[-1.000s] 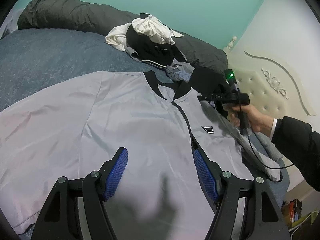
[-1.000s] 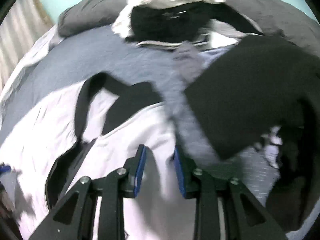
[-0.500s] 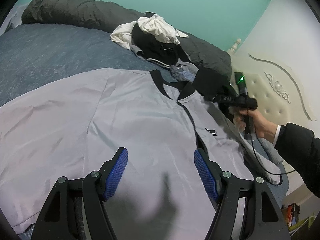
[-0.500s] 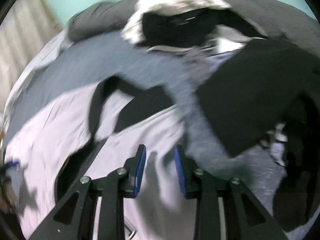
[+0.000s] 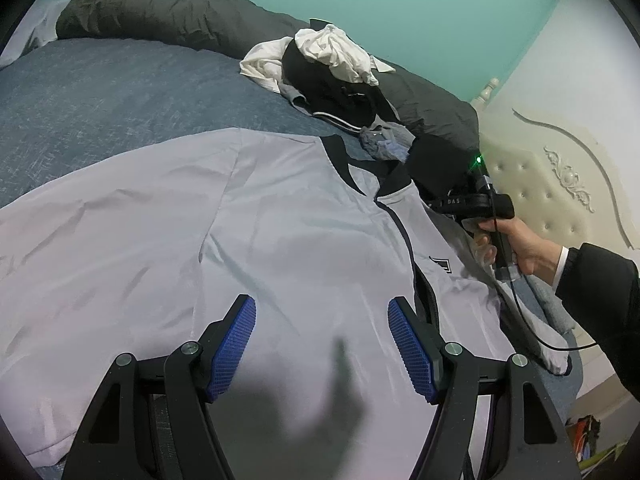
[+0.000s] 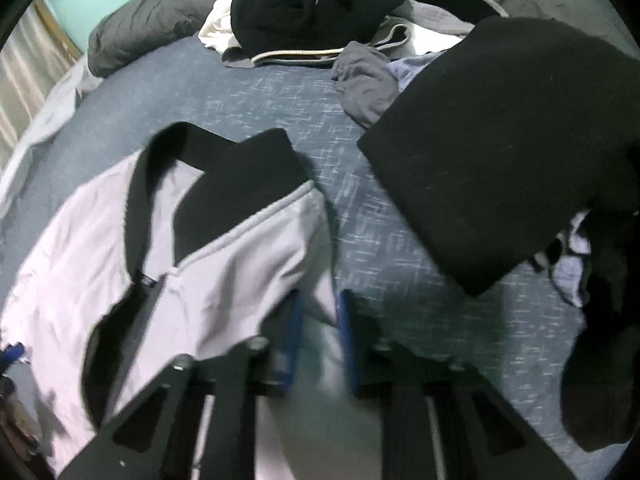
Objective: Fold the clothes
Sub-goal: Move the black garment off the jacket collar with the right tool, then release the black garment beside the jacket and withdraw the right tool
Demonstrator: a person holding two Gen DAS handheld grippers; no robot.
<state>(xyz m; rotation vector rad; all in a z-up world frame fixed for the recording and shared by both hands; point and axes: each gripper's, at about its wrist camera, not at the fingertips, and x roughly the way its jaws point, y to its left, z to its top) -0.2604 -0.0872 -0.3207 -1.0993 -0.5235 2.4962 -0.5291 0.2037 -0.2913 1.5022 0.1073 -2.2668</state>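
Since the earlier frames, the right gripper [image 6: 318, 336] has sunk onto the grey jacket [image 5: 280, 248] and its jaws have just been closing, pinching the shoulder edge near the black collar [image 6: 224, 184]. Spread flat on the blue bed [image 5: 100, 96], the jacket lies beneath the left gripper [image 5: 320, 344], whose jaws stand wide apart, holding nothing.

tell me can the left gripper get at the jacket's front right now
Probably yes. The left gripper hangs over the grey jacket with its jaws wide and nothing between them. The jacket lies flat on the bed, and the pile of clothes sits well beyond the collar.
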